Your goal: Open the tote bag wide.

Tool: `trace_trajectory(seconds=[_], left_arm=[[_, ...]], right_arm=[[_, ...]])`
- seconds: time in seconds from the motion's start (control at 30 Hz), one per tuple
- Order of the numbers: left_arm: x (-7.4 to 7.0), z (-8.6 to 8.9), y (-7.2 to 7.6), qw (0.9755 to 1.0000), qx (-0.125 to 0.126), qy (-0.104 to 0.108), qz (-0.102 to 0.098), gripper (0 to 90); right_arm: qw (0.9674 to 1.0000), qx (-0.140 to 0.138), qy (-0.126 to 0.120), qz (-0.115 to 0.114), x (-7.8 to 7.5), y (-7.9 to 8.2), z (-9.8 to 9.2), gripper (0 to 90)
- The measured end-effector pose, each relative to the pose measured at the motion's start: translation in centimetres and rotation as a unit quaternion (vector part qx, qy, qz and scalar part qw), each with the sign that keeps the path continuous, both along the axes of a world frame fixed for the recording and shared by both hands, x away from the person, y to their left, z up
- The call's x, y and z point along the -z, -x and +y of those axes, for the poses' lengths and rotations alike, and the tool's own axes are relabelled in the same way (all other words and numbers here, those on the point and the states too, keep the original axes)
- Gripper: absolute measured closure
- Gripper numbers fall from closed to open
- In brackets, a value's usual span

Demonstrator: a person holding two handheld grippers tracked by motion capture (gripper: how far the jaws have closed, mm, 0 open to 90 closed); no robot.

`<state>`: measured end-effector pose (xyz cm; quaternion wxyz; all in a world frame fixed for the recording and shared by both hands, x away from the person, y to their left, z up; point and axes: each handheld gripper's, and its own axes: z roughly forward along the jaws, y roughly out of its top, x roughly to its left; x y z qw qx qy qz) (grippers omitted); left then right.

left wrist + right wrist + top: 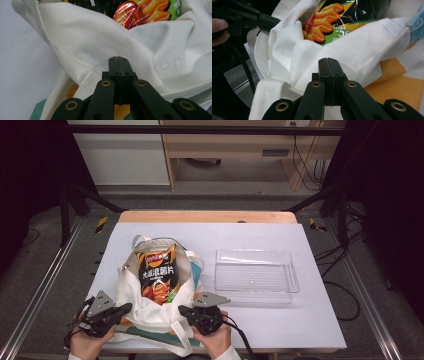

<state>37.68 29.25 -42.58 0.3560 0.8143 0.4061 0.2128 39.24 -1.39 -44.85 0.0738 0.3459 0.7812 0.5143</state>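
The tote bag is made of off-white woven cloth, matt and slightly rough, with a stitched hem seen in the left gripper view; orange and teal printed patches are carried on it. The crisp packet is formed of glossy, crinkled foil-like film, on which bright highlights are thrown. The tray is moulded of clear, smooth plastic with shiny edges. The table is covered by a pale, matt, smooth sheet, and bare light wood is shown at its far edge. The left gripper and right gripper are built of matt black plastic, with brass-coloured rivets set into the links.
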Motion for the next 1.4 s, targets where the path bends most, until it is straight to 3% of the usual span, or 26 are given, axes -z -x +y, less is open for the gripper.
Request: trace_trajectory(seconds=[0.13, 0.17, 0.27, 0.43, 0.53, 0.57, 0.6, 0.63, 0.67, 0.7, 0.73, 0.8, 0.83, 0.87, 0.9, 0.93, 1.0, 1.03, 1.1, 1.13, 1.2, 1.23, 1.4], left_arm=[[0.6, 0.1, 0.1, 0.9998, -0.003, -0.007, 0.017, 90.0], [0.9, 0.2, 0.1, 0.9995, -0.005, -0.008, 0.029, 90.0], [1.6, 0.4, 0.1, 0.9991, -0.006, -0.002, 0.043, 90.0], [2.2, 0.2, 0.2, 0.9989, -0.006, -0.012, 0.044, 90.0], [2.2, 0.3, 0.2, 0.9991, -0.003, -0.006, 0.042, 90.0], [2.0, 0.6, 0.1, 0.9992, 0.006, 0.008, 0.039, 90.0], [2.0, 0.6, 0.1, 0.9992, 0.006, 0.008, 0.039, 90.0], [1.8, 0.8, 0.1, 0.9989, 0.003, 0.027, 0.037, 90.0], [1.4, 1.1, 0.0, 0.9983, 0.005, 0.051, 0.029, 90.0], [0.2, 1.6, -0.1, 0.9977, -0.003, 0.068, 0.003, 90.0], [0.2, 1.6, -0.1, 0.9977, -0.003, 0.068, 0.003, 90.0], [-1.3, 1.9, -0.7, 0.9964, -0.005, 0.079, -0.031, 90.0], [-2.6, 1.9, -1.9, 0.9952, -0.013, 0.074, -0.062, 90.0], [-3.1, 1.7, -2.5, 0.9949, -0.013, 0.07, -0.072, 90.0], [-3.4, 1.4, -3.2, 0.9948, -0.019, 0.052, -0.086, 90.0], [-3.4, 1.4, -3.2, 0.9948, -0.019, 0.052, -0.086, 90.0], [-3.5, 1.0, -4.5, 0.9944, -0.032, 0.015, -0.1, 90.0], [-3.3, 1.0, -5.1, 0.9946, -0.039, 0.003, -0.097, 90.0], [-2.5, 1.2, -5.9, 0.9959, -0.045, -0.002, -0.079, 90.0], [-1.4, 1.5, -6.0, 0.9967, -0.049, -0.008, -0.063, 90.0], [-1.0, 1.6, -5.9, 0.9971, -0.05, -0.009, -0.057, 90.0], [-0.1, 2.1, -5.7, 0.9974, -0.056, -0.012, -0.042, 90.0], [1.4, 3.3, -5.5, 0.9979, -0.064, -0.007, -0.01, 90.0]], right_arm=[[0.9999, 0.005, 0.005, 0.009, 0.7, 0.1, -0.1, 90.0], [0.9999, 0.006, 0.007, 0.011, 0.9, 0.1, -0.1, 90.0], [0.9997, 0.01, 0.009, 0.022, 1.5, 0.2, -0.2, 90.0], [0.9995, 0.014, 0.018, 0.022, 2.6, 0.4, -0.4, 90.0], [0.9996, 0.015, 0.017, 0.02, 2.8, 0.5, -0.5, 90.0], [0.9995, 0.017, 0.02, 0.016, 2.8, 0.5, -0.5, 90.0], [0.9995, 0.017, 0.02, 0.016, 2.8, 0.5, -0.5, 90.0], [0.9994, 0.019, 0.025, 0.014, 2.9, 0.6, -0.4, 90.0], [0.9994, 0.019, 0.025, 0.014, 2.9, 0.6, -0.4, 90.0], [0.9994, 0.019, 0.026, 0.012, 3.1, 0.6, -0.4, 90.0], [0.9994, 0.019, 0.026, 0.012, 3.1, 0.6, -0.4, 90.0], [0.9994, 0.019, 0.023, 0.016, 3.2, 0.6, -0.5, 90.0], [0.9994, 0.019, 0.024, 0.014, 3.3, 0.7, -0.5, 90.0], [0.9994, 0.018, 0.026, 0.012, 3.2, 0.7, -0.4, 90.0], [0.9994, 0.018, 0.027, 0.01, 3.3, 0.8, -0.4, 90.0], [0.9994, 0.018, 0.027, 0.01, 3.3, 0.8, -0.4, 90.0], [0.9995, 0.018, 0.024, 0.01, 3.3, 0.8, -0.5, 90.0], [0.9995, 0.015, 0.024, 0.011, 3.3, 0.8, -0.6, 90.0], [0.9996, 0.015, 0.022, 0.009, 3.3, 0.8, -0.6, 90.0], [0.9997, 0.014, 0.019, 0.008, 3.2, 0.8, -0.7, 90.0], [0.9997, 0.014, 0.018, 0.01, 3.1, 0.8, -0.7, 90.0], [0.9997, 0.014, 0.018, 0.009, 3.1, 0.8, -0.7, 90.0], [0.9999, 0.01, 0.006, 0.006, 2.4, 0.7, -0.8, 89.0]])
